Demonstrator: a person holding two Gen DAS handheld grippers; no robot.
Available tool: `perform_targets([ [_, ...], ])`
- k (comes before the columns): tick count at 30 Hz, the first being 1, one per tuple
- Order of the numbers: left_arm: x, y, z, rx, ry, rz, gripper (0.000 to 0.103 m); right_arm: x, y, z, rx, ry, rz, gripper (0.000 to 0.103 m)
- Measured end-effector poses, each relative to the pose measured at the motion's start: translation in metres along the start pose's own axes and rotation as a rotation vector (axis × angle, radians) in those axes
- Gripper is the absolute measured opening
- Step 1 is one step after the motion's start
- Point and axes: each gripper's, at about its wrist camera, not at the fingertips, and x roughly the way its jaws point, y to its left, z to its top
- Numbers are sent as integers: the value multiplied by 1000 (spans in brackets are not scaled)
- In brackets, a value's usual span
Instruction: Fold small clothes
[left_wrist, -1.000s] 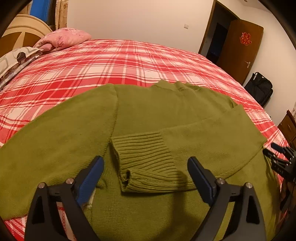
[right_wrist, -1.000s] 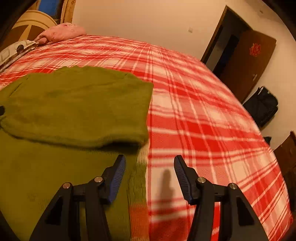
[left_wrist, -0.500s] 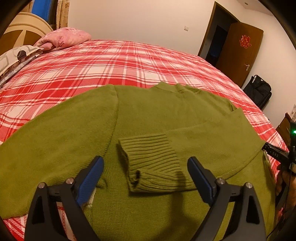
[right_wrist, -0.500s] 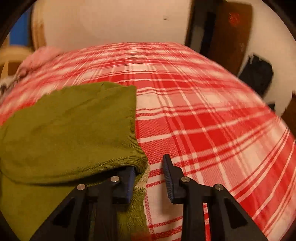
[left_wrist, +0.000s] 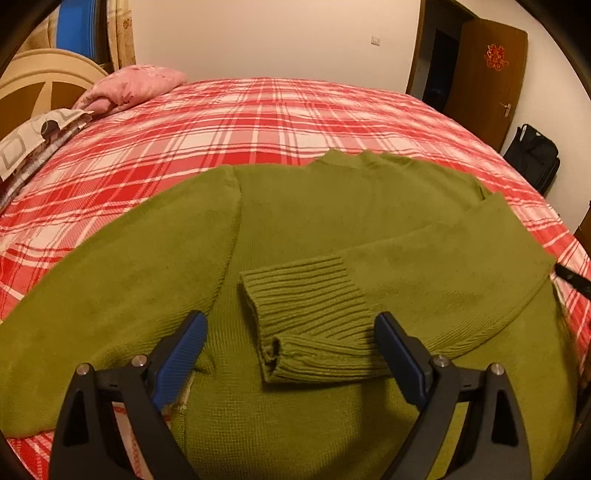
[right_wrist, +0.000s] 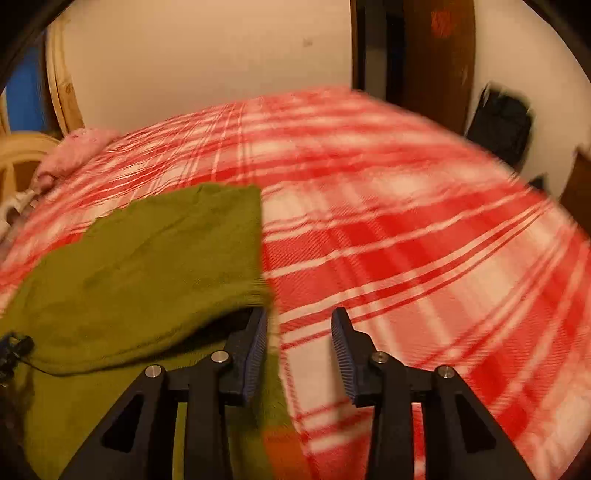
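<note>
While the olive sweater (left_wrist: 306, 229) lies flat on the plaid bed (left_wrist: 258, 114), collar toward the far wall, its ribbed cuff (left_wrist: 306, 314) points left across the body; the left gripper (left_wrist: 291, 350) hovers released, and the right gripper (right_wrist: 299, 347) gapes at the garment's right edge.

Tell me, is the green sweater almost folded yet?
Not yet. One sleeve with the ribbed cuff is already folded across the olive-green knitted sweater on the red plaid bedspread. The other sleeve lies spread out. The left tongs hang open; the right tongs, open, are at the sweater's edge. The body remains unfolded.
</note>
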Motion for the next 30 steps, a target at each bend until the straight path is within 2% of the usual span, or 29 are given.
perform_targets([
  [4,3,-1,0,14,16,-1,99,-26,31,9,-107,-88,-35,38],
  [7,7,-8,0,47,35,24,102,-30,70,17,-216,-110,20,44],
  [10,8,-11,0,62,44,37,103,-5,99,19,-269,-28,134,44],
  [13,8,-11,0,62,43,38,103,29,100,12,-248,81,129,44],
  [16,7,-10,0,60,42,35,103,33,85,5,-199,86,162,46],
  [18,6,-9,0,52,36,23,103,31,84,3,-230,97,152,46],
  [20,0,-4,0,31,16,-6,103,27,85,3,-264,103,129,46],
  [21,-10,1,-1,7,-25,-23,103,24,87,2,-270,105,121,46],
  [24,-28,13,-4,-34,-82,-11,103,8,89,2,-269,90,102,46],
  [27,-40,28,-9,-64,-107,11,103,-7,109,4,-278,65,171,46],
  [30,-52,41,-9,-97,-130,29,103,-13,150,3,-331,63,263,46],
])
